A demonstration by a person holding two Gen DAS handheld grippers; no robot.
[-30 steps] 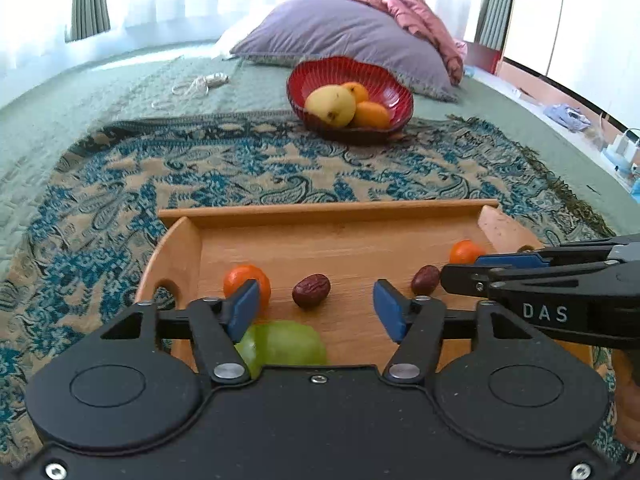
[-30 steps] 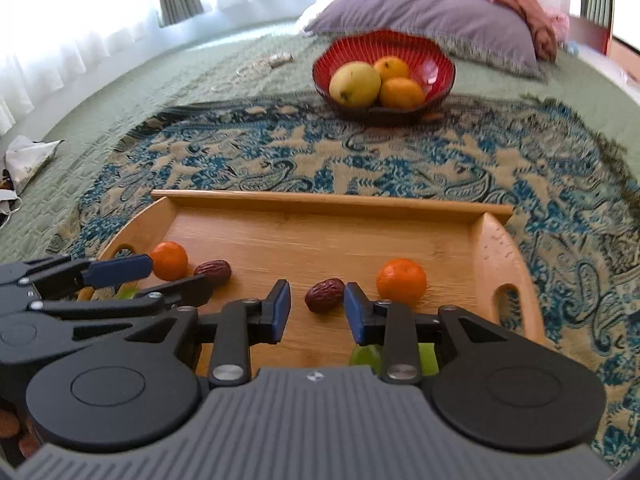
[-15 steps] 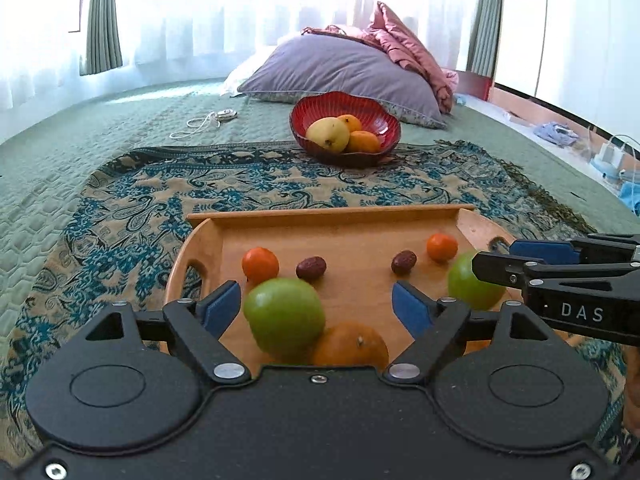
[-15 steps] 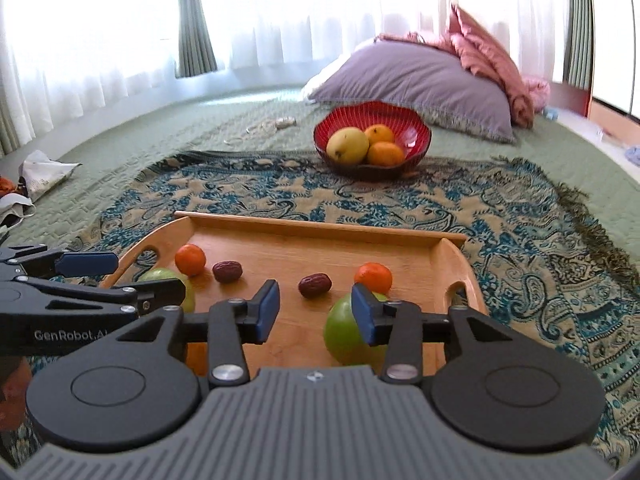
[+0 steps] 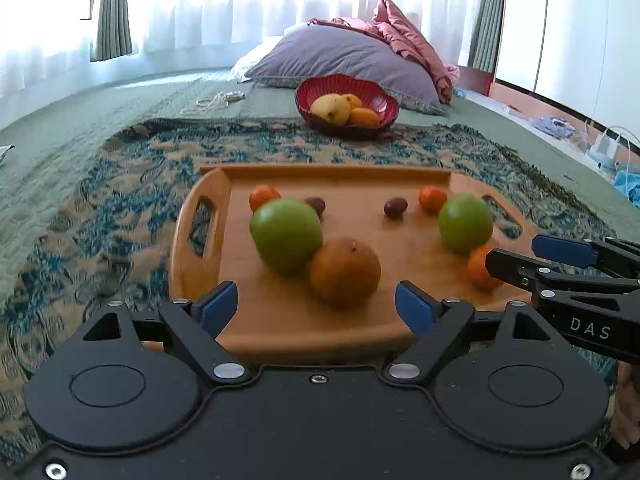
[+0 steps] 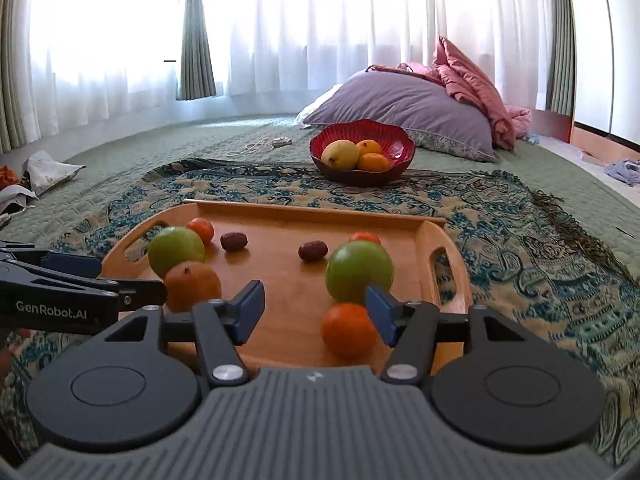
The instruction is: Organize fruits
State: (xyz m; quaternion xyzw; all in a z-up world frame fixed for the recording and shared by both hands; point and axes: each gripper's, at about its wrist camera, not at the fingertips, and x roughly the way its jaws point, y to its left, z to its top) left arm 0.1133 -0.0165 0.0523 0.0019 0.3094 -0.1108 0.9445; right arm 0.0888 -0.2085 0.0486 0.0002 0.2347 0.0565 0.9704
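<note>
A wooden tray [image 5: 344,176] on the patterned cloth holds two green apples [image 5: 286,234] [image 5: 465,222], a dull orange [image 5: 345,272], a bright orange [image 6: 348,330], small tangerines [image 5: 262,196] and two dates [image 5: 395,207]. My left gripper [image 5: 316,308] hangs at the tray's near edge, its jaws opening, with nothing pressed between them. My right gripper [image 6: 316,306] is beside it on the right, its jaws opening too. The bright orange lies loose on the tray by the right finger, untouched. A red bowl [image 6: 362,152] with a mango and oranges stands beyond the tray.
A purple pillow [image 6: 404,114] and pink bedding lie behind the bowl. A white cable [image 6: 264,144] rests on the green quilt. Paper scraps [image 6: 48,170] sit at the far left. The fringed cloth [image 6: 520,240] spreads well past the tray's right handle.
Both grippers have drawn back from the tray and their jaws have widened. The apples and large oranges, earlier under or between the fingers, now lie free in front of them.
</note>
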